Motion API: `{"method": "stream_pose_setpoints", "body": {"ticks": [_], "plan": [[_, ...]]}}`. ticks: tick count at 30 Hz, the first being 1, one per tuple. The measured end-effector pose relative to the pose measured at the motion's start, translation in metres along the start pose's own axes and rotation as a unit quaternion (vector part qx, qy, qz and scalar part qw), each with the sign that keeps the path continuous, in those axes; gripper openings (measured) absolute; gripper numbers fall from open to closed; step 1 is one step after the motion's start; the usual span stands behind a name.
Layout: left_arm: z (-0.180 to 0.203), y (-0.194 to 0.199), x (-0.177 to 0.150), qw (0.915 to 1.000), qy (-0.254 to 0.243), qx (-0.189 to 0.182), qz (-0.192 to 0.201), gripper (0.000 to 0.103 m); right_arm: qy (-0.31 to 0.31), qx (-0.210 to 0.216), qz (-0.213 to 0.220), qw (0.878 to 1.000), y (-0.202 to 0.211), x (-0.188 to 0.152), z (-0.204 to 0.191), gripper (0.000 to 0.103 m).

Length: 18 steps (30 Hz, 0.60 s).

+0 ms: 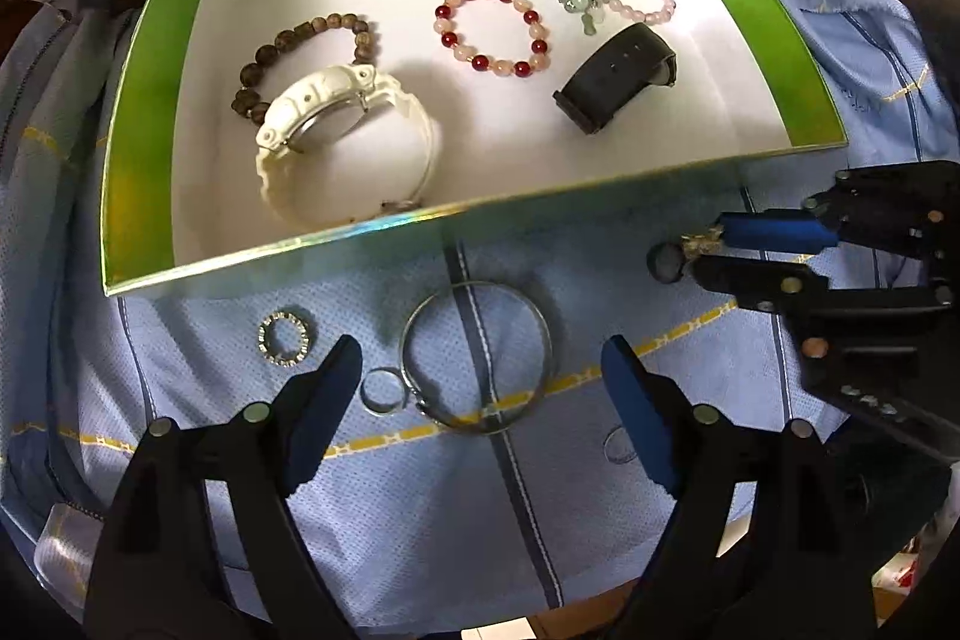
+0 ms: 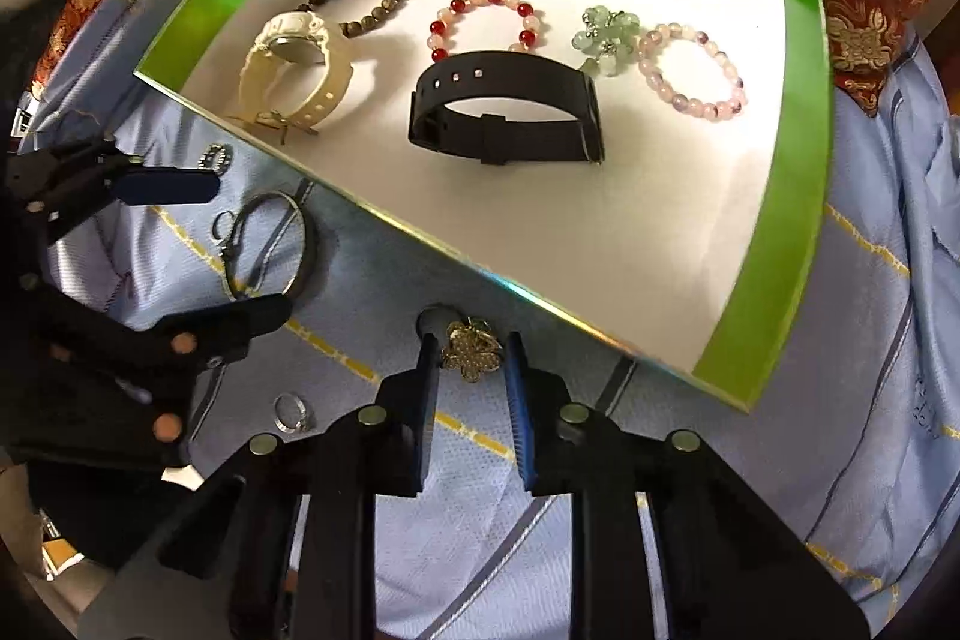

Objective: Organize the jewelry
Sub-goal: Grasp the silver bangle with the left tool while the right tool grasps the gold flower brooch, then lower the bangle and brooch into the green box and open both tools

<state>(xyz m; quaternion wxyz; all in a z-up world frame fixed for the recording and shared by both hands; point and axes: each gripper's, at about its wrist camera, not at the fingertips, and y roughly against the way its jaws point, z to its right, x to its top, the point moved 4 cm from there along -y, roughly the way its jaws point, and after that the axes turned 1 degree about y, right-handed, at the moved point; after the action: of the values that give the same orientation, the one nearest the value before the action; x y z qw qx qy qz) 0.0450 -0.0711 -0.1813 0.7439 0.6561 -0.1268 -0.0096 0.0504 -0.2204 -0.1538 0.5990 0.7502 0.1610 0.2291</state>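
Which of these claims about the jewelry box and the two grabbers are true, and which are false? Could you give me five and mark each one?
1. The white watch lies inside the green box. True.
2. The silver bangle is in the box. False: it lies on the blue cloth outside it.
3. The right gripper has a gold flower brooch between its fingers. True.
4. The left gripper is clamped on the black band. False: it is open above the bangle, and the band is in the box.
5. The red and pink bead bracelet hangs over the box wall. False: it lies flat on the box floor.
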Motion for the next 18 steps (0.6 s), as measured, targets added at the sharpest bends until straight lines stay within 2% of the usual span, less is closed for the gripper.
{"method": "stream_pose_setpoints", "body": {"ticks": [6, 11, 13, 15, 18], "plan": [[0.006, -0.012, 0.002, 1.0, 0.004, -0.001, -0.007, 0.082, -0.014, 0.017, 0.013, 1.0, 0.036, -0.002, 0.002, 0.022], [0.007, -0.03, 0.006, 0.9996, -0.009, 0.024, -0.011, 0.081, -0.008, 0.013, -0.002, 1.0, 0.029, -0.003, -0.001, 0.022], [0.014, -0.033, 0.004, 0.9981, -0.03, 0.053, -0.006, 0.067, -0.004, 0.011, -0.008, 1.0, 0.024, 0.004, -0.002, 0.022], [0.019, -0.033, 0.002, 0.9974, -0.043, 0.058, -0.001, 0.058, 0.0, 0.009, -0.011, 1.0, 0.023, 0.003, -0.003, 0.022], [0.022, -0.035, 0.001, 0.9979, -0.043, 0.048, -0.004, 0.058, 0.0, 0.008, -0.01, 1.0, 0.019, 0.007, -0.006, 0.022]]}}
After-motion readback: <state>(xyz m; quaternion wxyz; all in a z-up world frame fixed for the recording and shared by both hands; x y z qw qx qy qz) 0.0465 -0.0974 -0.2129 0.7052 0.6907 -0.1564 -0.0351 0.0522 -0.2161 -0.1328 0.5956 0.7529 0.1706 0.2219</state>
